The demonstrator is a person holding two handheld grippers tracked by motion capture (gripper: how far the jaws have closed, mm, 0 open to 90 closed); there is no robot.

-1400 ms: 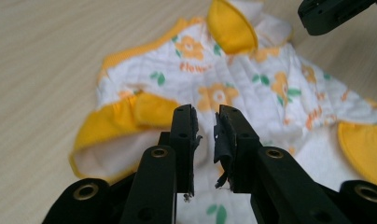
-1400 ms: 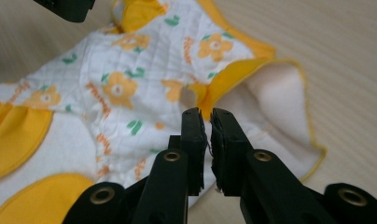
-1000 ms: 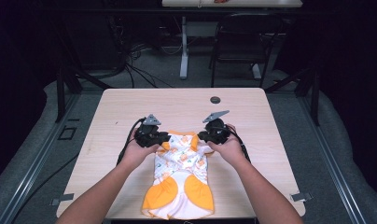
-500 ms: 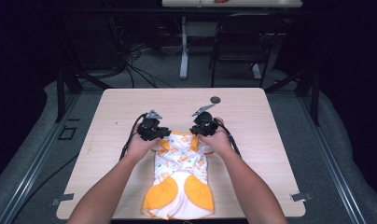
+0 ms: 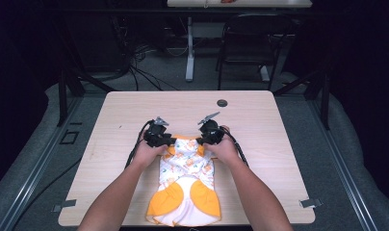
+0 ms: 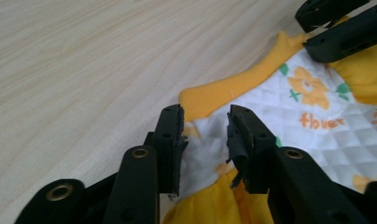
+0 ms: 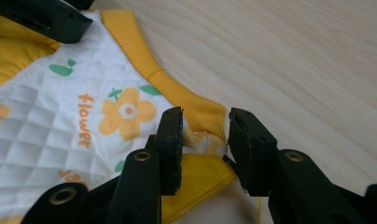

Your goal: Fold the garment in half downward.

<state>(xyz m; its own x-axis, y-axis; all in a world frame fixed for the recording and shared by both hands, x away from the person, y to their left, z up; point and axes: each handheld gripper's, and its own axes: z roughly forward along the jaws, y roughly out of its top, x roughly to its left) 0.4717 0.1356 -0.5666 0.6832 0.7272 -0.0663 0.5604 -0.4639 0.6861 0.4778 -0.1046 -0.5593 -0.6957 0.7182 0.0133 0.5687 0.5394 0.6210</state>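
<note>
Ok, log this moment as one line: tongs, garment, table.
left tongs: open, straddling collar corner | right tongs: open, straddling other collar corner | garment: flat on table, collar end away from person

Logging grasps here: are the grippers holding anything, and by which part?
Nothing is clamped: both the left gripper and right gripper stand open at the yellow collar of the garment.

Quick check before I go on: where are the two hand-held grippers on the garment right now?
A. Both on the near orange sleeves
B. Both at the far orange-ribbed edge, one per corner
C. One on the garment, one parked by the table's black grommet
B: the left hand-held gripper and right hand-held gripper sit at opposite corners of the garment's far ribbed edge, jaws straddling fabric.
</note>
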